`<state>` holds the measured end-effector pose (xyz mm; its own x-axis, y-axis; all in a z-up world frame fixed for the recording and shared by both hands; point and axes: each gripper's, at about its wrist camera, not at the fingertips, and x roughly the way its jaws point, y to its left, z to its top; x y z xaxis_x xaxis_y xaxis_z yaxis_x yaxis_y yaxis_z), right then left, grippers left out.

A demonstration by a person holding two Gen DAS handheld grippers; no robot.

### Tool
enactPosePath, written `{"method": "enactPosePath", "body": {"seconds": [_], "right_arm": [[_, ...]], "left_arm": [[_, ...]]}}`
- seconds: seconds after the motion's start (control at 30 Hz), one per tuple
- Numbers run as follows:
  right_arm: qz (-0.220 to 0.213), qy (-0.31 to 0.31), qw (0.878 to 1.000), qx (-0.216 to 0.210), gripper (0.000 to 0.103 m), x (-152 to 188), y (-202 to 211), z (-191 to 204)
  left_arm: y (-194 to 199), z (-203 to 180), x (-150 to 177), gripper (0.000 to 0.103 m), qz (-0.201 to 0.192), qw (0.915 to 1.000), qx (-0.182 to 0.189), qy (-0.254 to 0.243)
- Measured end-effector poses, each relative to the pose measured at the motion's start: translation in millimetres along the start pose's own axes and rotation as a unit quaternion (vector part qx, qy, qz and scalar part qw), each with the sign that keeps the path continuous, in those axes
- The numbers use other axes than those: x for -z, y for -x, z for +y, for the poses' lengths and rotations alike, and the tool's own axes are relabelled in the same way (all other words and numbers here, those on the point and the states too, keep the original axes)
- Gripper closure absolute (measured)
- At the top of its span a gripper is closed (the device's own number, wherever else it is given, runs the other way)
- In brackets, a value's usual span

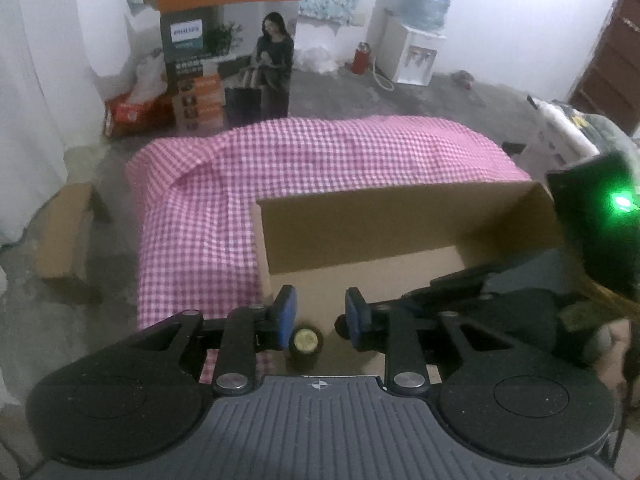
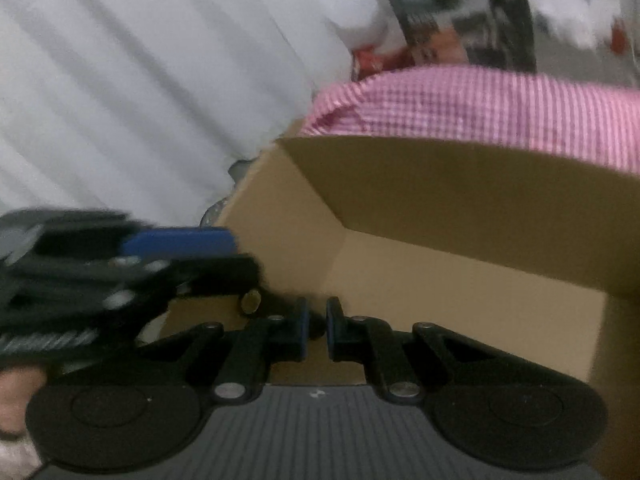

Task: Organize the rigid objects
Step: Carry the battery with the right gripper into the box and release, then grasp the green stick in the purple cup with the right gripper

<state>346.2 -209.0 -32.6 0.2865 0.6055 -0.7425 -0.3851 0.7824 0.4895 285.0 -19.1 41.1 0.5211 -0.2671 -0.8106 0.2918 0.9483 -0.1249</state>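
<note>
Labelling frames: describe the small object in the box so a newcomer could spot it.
Find the open cardboard box on the pink checked cloth. Inside, near its left wall, below the left gripper, stands a small dark bottle. Its round gold-coloured top marks it out.

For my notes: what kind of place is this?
Probably a room in a home, used partly for storage: a water dispenser by the wall, stacked product boxes on a bare concrete floor, and white curtains.

Pink checked cloth (image 1: 320,152) drapes the table, a white water dispenser (image 1: 412,56) stands by the far wall, a red flask (image 1: 361,57) beside it.
</note>
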Motion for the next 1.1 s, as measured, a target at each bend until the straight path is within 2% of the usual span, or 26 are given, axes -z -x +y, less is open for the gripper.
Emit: {"method": "enactPosePath", "body": {"seconds": [0.17,0.4,0.57,0.67,0.7,0.77,0.9,1.0,1.1], "right_arm": [[0.007,-0.01,1.0,0.002,0.092,0,0,-5],[-0.022,-0.008,1.0,0.002,0.091,9,39,3],[-0.061,0.005,0.998,0.009,0.091,36,91,19],[-0.09,0.006,0.996,0.0,0.09,66,128,29],[-0.099,0.006,0.995,-0.003,0.086,80,140,32],[-0.107,0.004,0.994,-0.009,0.077,103,155,36],[-0.107,-0.02,0.994,-0.027,0.058,155,168,41],[-0.094,-0.056,0.993,-0.051,0.056,187,162,40],[-0.08,-0.056,0.994,-0.047,0.056,218,144,48]], "left_arm": [[10,1,-2,0.07,-0.019,0.9998,0.0,-0.004],[51,3,17,0.061,-0.065,0.9979,0.003,-0.003],[88,1,51,0.05,-0.093,0.9956,0.006,-0.01],[108,0,79,0.045,-0.104,0.9945,0.006,-0.011],[112,-1,88,0.044,-0.105,0.9944,0.006,-0.011],[116,-3,107,0.04,-0.101,0.9948,0.007,-0.011],[111,-10,146,0.039,-0.075,0.997,0.014,-0.016],[99,-15,173,0.039,-0.043,0.9985,0.028,-0.02],[89,-24,194,0.039,-0.013,0.9986,0.045,-0.026]]}}
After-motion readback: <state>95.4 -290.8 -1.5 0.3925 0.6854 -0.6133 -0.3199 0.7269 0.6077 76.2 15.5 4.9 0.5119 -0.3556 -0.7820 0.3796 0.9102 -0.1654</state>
